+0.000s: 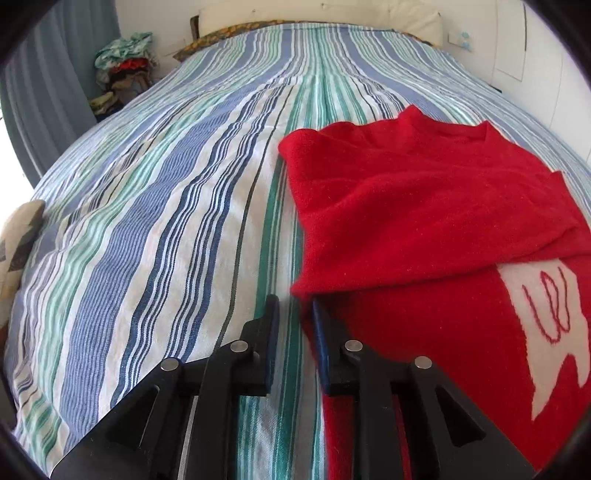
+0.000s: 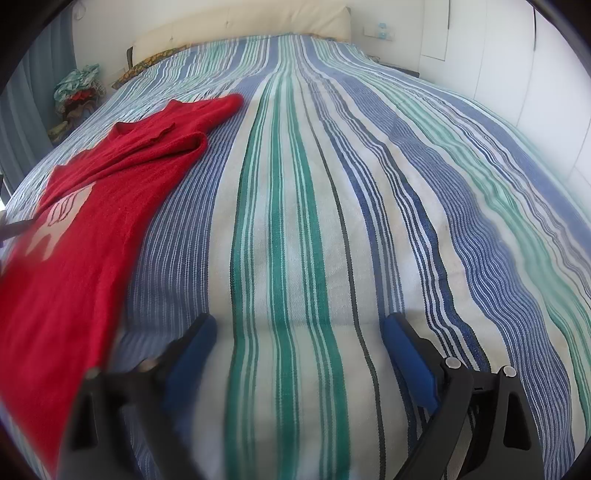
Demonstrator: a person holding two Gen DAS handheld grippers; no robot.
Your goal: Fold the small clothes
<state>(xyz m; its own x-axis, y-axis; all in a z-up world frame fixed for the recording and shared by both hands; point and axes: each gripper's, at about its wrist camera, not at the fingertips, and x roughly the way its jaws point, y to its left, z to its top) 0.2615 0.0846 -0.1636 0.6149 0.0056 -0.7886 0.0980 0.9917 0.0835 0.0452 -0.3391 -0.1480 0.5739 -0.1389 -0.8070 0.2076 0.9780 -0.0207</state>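
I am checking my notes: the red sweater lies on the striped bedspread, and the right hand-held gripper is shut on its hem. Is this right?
Not quite. The red sweater lies on the striped bedspread, but the right hand-held gripper is wide open and holds nothing, as the right wrist view shows.

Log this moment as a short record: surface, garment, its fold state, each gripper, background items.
surface: striped bedspread covering a bed
garment: red sweater with a white patch, lying on the bedspread
fold state: one sleeve folded across the body; the other sleeve lies out to the side
left gripper: fingers narrowly apart at the sweater's edge, nothing clamped
right gripper: fingers wide apart over bare bedspread, beside the sweater
background: pile of clothes beside the bed, headboard at the far end
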